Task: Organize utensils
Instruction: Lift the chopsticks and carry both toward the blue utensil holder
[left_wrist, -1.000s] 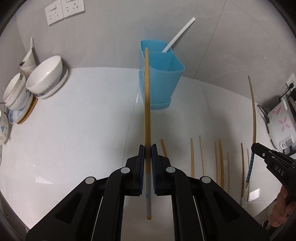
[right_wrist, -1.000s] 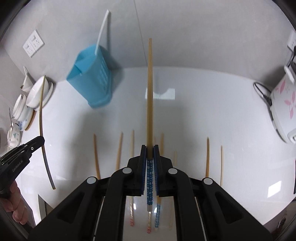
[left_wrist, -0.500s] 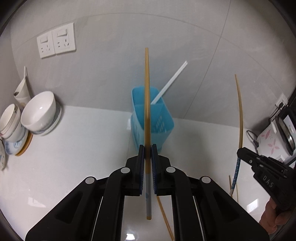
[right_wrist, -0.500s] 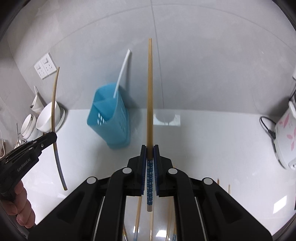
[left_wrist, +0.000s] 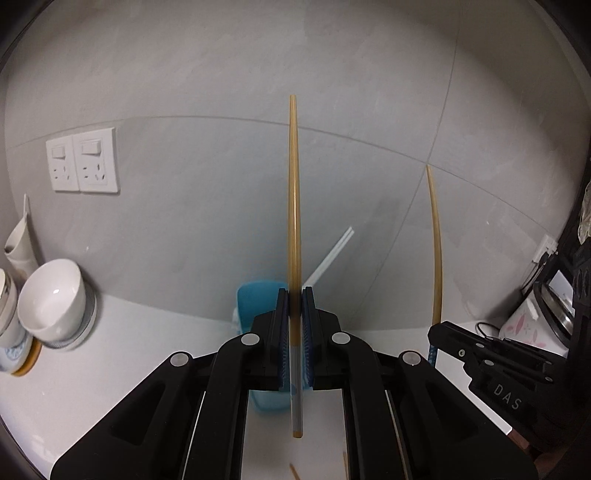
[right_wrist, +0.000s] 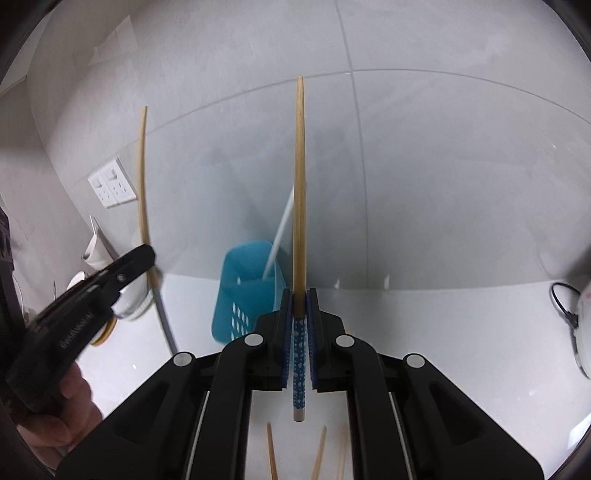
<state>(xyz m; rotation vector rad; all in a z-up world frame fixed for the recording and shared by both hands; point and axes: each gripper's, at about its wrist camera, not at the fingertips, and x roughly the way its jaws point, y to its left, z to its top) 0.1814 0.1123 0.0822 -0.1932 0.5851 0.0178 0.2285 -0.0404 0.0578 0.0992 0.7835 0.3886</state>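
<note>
Just ahead of both grippers sits the blue utensil holder (left_wrist: 255, 306) — left gripper (left_wrist: 295, 332) and right gripper (right_wrist: 299, 325) each clamp one chopstick (left_wrist: 294, 221) near its decorated end, tip forward — probably for an easy drop-in.

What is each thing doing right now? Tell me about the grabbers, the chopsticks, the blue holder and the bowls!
Left gripper: shut on grey-ended chopstick.
Grey-ended chopstick: held, pointing up.
Right gripper: shut on blue-dotted chopstick.
Blue-dotted chopstick: held, pointing up.
Blue holder: upright, white stick leaning inside.
White bowl: tipped on its side.
Loose chopsticks: lying on counter.
</note>
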